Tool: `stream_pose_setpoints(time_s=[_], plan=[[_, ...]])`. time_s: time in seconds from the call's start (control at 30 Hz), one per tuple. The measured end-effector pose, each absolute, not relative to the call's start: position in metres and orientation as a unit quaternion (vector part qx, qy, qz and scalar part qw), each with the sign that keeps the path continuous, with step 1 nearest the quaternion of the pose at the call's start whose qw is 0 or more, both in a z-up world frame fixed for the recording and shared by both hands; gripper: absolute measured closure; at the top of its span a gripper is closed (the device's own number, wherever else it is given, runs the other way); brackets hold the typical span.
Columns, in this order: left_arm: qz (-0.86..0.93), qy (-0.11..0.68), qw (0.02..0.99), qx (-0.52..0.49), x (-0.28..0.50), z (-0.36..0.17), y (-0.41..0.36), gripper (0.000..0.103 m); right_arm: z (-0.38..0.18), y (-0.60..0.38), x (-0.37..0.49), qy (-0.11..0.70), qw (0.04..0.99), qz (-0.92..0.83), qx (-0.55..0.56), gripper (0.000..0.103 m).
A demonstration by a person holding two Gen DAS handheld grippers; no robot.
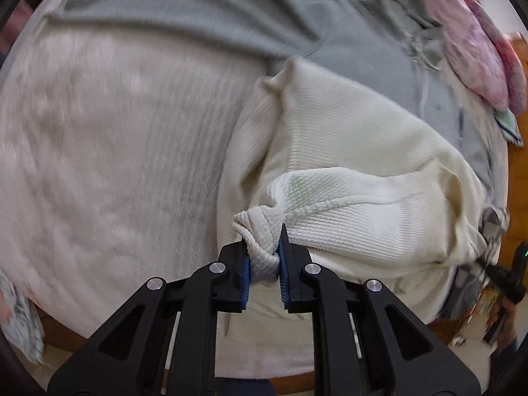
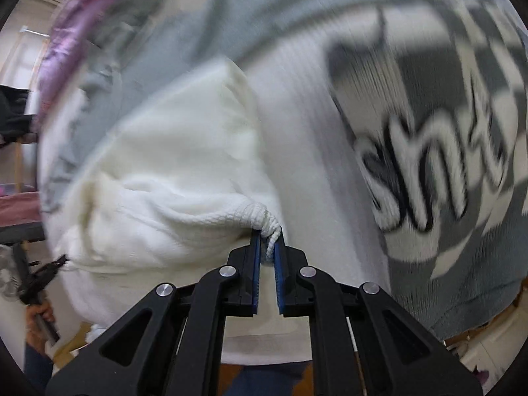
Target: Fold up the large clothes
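The left gripper [image 1: 264,254] and right gripper [image 2: 267,247] each pinch a corner of the cream knit garment [image 1: 346,151], which stretches between them above the bed [image 1: 115,148].

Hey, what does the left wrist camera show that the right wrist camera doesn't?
Only the left wrist view shows the wide pale cover spread on the left, bare of clothes.

Only the right wrist view shows the grey checkered garment with lettering.

Both show the cream knit garment, pinched at one bunched corner by the left gripper and at another by the right gripper, the grey garment behind it and the pink fabric beyond.
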State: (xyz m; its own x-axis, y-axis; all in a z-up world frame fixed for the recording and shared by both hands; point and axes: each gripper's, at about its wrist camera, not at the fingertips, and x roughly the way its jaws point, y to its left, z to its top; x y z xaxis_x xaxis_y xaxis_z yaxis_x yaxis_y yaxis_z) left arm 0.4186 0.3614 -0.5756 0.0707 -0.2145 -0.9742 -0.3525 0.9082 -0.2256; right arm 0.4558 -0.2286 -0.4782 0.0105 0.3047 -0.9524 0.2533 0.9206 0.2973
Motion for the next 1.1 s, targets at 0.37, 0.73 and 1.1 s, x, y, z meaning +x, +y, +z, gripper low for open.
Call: stream_pose_setpoints(time_s=[0.37, 0.73, 1.1], plan=[[0.098, 0.656, 0.706, -0.247, 0.406, -0.528, 0.373, 0.044, -0.423, -0.196, 0.46, 0.696, 0.714, -0.004, 0.071, 0.058], [0.023, 0.693, 0.649, -0.312, 0.473, -0.576, 0.292, 0.044, -0.45, -0.072, 0.515, 0.706, 0.686, 0.171, 0.036, 0.051], [0.024, 0.729, 0.66, -0.181, 0.499, -0.602, 0.247, 0.036, -0.484, -0.023, 0.533, 0.725, 0.657, 0.202, 0.043, 0.051]])
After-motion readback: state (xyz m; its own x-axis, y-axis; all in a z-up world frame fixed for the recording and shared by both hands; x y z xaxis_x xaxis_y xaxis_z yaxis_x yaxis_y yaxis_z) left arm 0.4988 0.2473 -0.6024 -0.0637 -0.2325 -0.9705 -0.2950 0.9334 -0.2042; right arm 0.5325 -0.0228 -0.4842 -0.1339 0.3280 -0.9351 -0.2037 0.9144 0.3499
